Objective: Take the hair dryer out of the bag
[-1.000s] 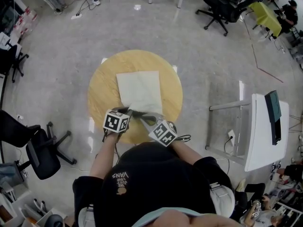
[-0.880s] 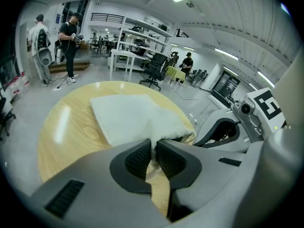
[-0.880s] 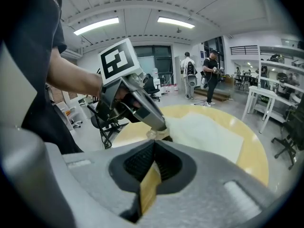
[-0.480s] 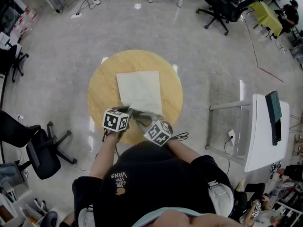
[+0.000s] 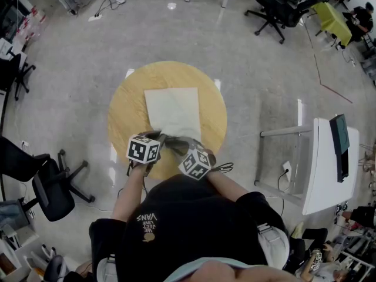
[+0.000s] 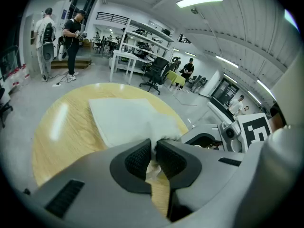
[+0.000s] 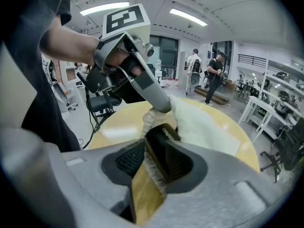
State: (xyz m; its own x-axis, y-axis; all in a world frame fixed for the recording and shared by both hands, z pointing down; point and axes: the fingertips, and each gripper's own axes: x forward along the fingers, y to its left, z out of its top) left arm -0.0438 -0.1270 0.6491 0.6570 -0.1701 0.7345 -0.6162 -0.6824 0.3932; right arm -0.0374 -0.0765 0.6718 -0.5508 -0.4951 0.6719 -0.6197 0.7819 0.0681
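Note:
A white cloth bag (image 5: 173, 110) lies flat on the round wooden table (image 5: 126, 107), its mouth toward me. My left gripper (image 5: 160, 138) is at the near edge of the bag, shut on a pinch of the white fabric (image 6: 151, 133) at the mouth. Just right of it, my right gripper (image 5: 178, 148) is at the same opening. In the right gripper view its jaws (image 7: 151, 151) are opening, with the black end of the hair dryer (image 7: 164, 136) and the bag's fuzzy rim between them. A gap shows at the left pad. The rest of the dryer is hidden inside the bag (image 7: 204, 125).
Black office chairs stand on the floor at the left (image 5: 56, 187) and far right (image 5: 276, 7). A white desk (image 5: 326, 163) with a dark screen is on the right. People stand in the background (image 6: 73, 32). Bare tabletop surrounds the bag.
My right gripper has shifted a little left and lower, closer to the bag's mouth. The left gripper and the bag have stayed put.

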